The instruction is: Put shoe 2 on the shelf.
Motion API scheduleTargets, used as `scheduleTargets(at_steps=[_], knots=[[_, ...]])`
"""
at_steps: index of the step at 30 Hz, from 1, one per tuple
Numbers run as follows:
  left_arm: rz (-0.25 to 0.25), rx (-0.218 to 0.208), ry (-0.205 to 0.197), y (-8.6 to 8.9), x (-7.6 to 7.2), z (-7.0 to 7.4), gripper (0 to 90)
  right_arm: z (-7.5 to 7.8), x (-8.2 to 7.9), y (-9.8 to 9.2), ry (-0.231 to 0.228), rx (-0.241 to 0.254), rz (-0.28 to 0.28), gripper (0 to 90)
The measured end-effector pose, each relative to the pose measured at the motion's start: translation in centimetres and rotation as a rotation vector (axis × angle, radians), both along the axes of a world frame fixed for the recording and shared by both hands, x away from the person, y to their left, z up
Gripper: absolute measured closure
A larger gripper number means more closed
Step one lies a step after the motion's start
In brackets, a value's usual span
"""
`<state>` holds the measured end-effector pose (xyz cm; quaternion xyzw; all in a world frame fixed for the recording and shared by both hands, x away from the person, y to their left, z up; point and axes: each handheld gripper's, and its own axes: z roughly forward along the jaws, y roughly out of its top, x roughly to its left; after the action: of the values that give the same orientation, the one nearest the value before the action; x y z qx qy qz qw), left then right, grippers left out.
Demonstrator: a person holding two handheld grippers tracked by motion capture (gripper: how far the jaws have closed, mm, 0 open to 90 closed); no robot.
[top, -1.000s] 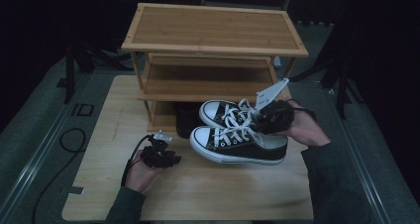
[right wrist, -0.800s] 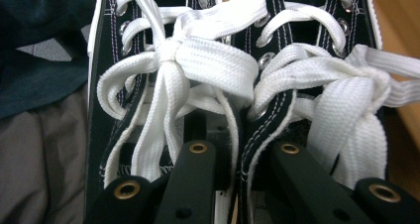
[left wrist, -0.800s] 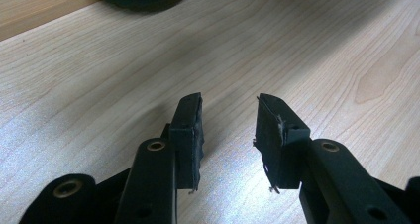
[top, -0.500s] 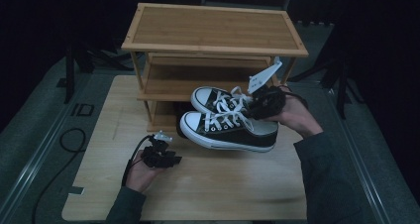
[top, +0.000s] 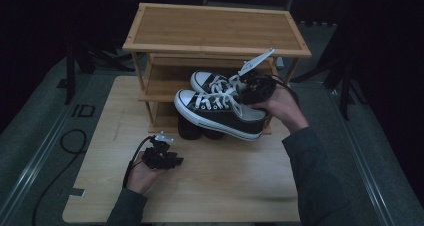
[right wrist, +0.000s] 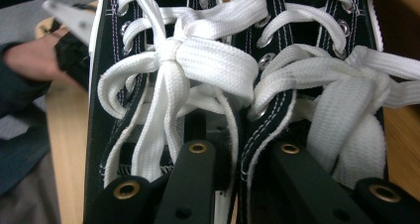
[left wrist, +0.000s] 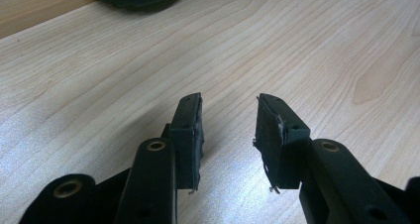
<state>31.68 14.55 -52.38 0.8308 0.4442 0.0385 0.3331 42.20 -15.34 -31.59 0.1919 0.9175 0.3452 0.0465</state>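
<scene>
My right gripper (top: 252, 86) has its jaws clenched on the inner collars of a pair of black canvas sneakers (top: 220, 108) with white laces and white rubber toe caps. In the right gripper view one jaw reaches into each shoe, pinching the two inner sides together just behind the tied laces (right wrist: 198, 60). From the high view I hold the pair in the air, side by side, toes pointing to the left of the picture, in front of the middle shelf of a three-tier bamboo shoe rack (top: 215, 31) that stands at the far edge of the bench (top: 225, 186). Under the raised pair, a dark object sits at the foot of the rack; I cannot tell what it is.

My left gripper (top: 160, 156) rests low over the pale wooden bench, near its front left part and well apart from the sneakers. Its jaws are released, with bare wood grain between the pads (left wrist: 190, 130).
</scene>
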Motion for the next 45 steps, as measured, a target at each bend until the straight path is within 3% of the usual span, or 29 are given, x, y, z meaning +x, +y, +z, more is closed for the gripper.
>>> scheduleTargets(at_steps=[14, 20, 31, 40, 45], knots=[[-0.009, 0.006, 0.003, -0.1, 0.1, -0.1, 63.1, 0.3, 1.1, 1.5, -0.047, -0.014, -0.203, 85.1], [-0.011, 0.006, 0.003, -0.2, 0.0, -0.2, 63.1, 0.3, 0.7, 2.1, -0.092, -0.021, -0.252, 85.1], [-0.009, 0.005, 0.003, -0.1, 0.0, -0.2, 63.1, -0.2, 0.5, 2.7, -0.103, -0.046, -0.308, 85.0], [-0.009, 0.008, 0.004, -0.1, 0.0, -0.2, 63.0, -0.4, 0.4, 2.8, -0.098, -0.026, -0.343, 85.0], [-0.008, 0.008, 0.004, -0.2, 0.0, -0.2, 63.0, -0.6, 0.1, 3.0, -0.128, -0.042, -0.404, 85.0]])
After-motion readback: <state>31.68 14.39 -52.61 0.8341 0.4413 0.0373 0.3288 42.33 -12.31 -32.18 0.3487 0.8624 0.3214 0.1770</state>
